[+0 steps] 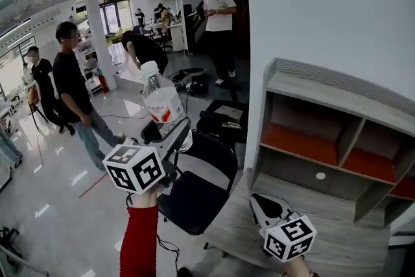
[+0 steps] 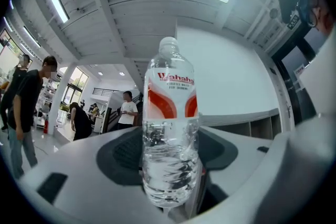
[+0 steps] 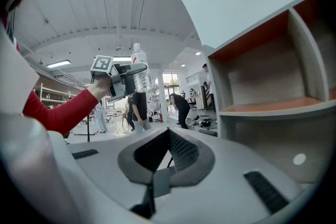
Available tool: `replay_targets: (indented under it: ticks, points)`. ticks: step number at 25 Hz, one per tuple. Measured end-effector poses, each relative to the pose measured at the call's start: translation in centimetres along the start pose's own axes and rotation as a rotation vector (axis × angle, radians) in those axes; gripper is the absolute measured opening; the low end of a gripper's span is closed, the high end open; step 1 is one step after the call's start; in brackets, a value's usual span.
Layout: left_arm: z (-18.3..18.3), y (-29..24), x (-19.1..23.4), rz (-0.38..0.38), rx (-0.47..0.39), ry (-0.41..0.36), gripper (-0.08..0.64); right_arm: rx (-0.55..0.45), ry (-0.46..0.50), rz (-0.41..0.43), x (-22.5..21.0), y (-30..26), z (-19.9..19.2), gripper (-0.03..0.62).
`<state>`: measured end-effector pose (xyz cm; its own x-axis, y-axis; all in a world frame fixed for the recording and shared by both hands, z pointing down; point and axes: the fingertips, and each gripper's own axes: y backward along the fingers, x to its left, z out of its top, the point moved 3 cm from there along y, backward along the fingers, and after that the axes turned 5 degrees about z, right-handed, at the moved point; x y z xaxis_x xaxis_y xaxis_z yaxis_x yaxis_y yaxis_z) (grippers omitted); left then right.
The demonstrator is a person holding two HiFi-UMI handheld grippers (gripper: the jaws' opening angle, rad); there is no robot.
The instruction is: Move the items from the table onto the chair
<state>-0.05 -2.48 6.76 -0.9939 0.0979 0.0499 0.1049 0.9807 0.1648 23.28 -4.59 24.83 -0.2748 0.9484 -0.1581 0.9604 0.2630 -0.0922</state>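
Observation:
A clear water bottle (image 1: 161, 102) with a red-and-white label and white cap is held upright in the air, above the black office chair (image 1: 198, 194). My left gripper (image 1: 174, 134) is shut on its lower body. In the left gripper view the bottle (image 2: 169, 134) stands between the jaws, which press its sides. From the right gripper view the bottle (image 3: 139, 68) shows far off at the left. My right gripper (image 1: 264, 205) hovers low over the grey table (image 1: 343, 237), its jaws shut with nothing between them (image 3: 168, 132).
A grey shelf unit (image 1: 337, 133) with orange inner boards stands on the table against the white wall. Several people (image 1: 71, 81) stand on the shiny floor to the left and behind. Bags and cables (image 1: 220, 117) lie on the floor beyond the chair.

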Motion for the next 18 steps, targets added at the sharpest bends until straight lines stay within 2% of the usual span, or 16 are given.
replay_targets:
  ticks: [9, 13, 18]
  points:
    - [-6.1, 1.4, 10.7, -0.124, 0.070, 0.035, 0.308, -0.033, 0.012, -0.058, 5.9, -12.9, -2.0, 0.012]
    - [-8.3, 2.2, 13.8, -0.154, 0.129, 0.042, 0.310, -0.030, -0.010, -0.105, 8.3, -16.0, -2.3, 0.012]
    - [-11.6, 2.1, 16.0, -0.166, 0.194, 0.082, 0.310, 0.000, -0.030, -0.141, 8.9, -18.1, -2.2, 0.012]
